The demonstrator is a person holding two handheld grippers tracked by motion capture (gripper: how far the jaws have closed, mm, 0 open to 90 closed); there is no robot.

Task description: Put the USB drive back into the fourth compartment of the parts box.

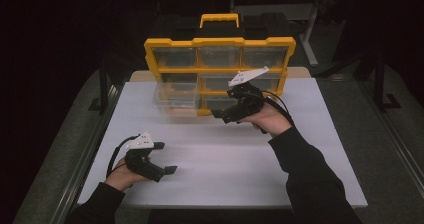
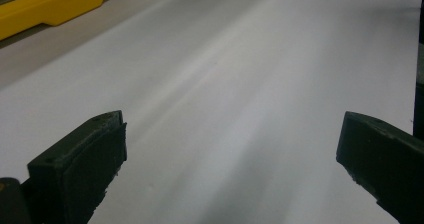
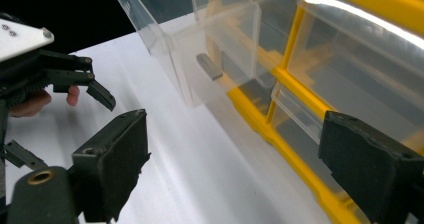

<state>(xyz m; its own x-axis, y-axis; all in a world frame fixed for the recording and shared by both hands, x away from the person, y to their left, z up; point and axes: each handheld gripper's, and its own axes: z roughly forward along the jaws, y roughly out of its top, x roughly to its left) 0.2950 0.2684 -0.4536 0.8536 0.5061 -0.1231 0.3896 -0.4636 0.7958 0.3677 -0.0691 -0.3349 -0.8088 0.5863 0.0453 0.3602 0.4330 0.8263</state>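
High view: right gripper (image 1: 216, 115) gapes empty beside clear plastic drawer (image 1: 175, 96), yellow-framed organizer (image 1: 220, 42).

Yellow-framed organiser (image 1: 220, 42) with clear drawers (image 1: 176, 95) at the far edge of a white worktop (image 1: 225, 169); black grippers (image 1: 227, 115) with white plates.

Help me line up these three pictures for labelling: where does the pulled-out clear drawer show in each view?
High view: the clear drawer juts from the organizer's left column, left of centre, on the white table.
Left gripper view: not in it.
Right gripper view: upper middle, a small grey piece inside.
Shared landmark: the yellow organizer frame, at top left in the left gripper view and at right in the right gripper view.
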